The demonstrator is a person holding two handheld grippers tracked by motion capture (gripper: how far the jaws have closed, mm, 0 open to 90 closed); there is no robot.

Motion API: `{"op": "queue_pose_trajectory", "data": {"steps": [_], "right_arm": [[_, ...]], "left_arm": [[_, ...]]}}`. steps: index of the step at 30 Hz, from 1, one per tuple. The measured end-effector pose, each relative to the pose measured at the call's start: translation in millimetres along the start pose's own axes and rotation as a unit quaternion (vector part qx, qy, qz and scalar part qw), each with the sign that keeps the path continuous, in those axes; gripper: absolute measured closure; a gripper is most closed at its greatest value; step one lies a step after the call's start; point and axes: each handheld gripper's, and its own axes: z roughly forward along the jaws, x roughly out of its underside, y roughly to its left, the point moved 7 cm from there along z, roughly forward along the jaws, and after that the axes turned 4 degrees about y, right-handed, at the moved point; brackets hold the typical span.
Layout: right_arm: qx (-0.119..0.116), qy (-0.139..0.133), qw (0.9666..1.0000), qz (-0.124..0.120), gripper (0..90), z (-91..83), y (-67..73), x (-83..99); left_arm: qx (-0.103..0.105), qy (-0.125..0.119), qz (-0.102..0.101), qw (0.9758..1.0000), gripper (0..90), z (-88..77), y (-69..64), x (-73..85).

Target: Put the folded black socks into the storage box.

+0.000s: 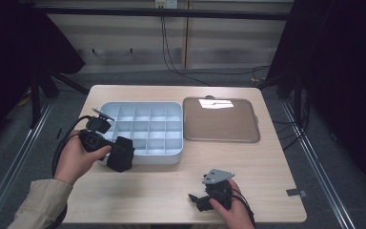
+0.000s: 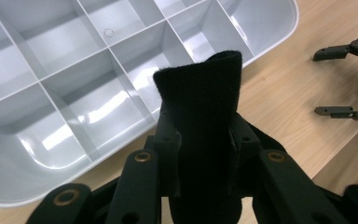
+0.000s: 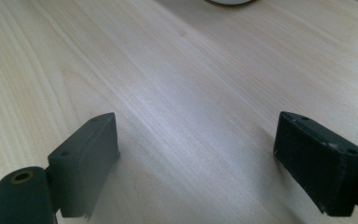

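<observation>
Between left tool (image 2: 200, 140) pads, clamped tight: black ribbed knit sock (image 2: 203, 116), rolled, upright; right tool (image 3: 196, 154) released.

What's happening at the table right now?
The left gripper is shut on a black sock and holds it over the near edge of the grey compartment tray, whose visible compartments look empty. The tray's lid lies flat on the table beside it. The right gripper hangs open above bare tabletop, holding nothing.
</observation>
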Motion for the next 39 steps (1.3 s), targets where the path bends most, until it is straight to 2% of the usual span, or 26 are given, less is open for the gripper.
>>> {"op": "queue_pose_trajectory", "data": {"steps": [10,17,26,31,34,39], "right_arm": [[0.000,0.000,1.0000,0.000,13.4,0.0,0.0,0.0],[0.000,0.000,1.0000,0.001,13.4,0.0,0.1,0.1],[0.000,0.000,1.0000,0.001,13.4,0.0,0.1,0.0],[0.000,0.000,1.0000,0.000,13.4,0.0,0.0,0.0],[0.000,0.000,1.0000,0.001,13.4,0.0,0.0,0.1],[0.001,-0.001,1.0000,0.000,13.4,0.0,0.0,0.0]], "left_arm": [[-0.004,-0.006,-0.014,0.9999,70.3,-8.7,11.8,-7.2],[-0.016,-0.007,-0.015,0.9997,70.3,-13.8,19.8,-13.8],[-0.028,-0.006,-0.025,0.9993,70.3,-11.7,31.7,-18.5],[-0.034,-0.005,-0.023,0.9992,70.1,-11.5,36.9,-20.4],[-0.037,-0.013,-0.033,0.9987,70.1,-11.7,40.8,-22.8],[-0.044,-0.012,-0.037,0.9983,70.1,-12.8,49.0,-23.9]]}}
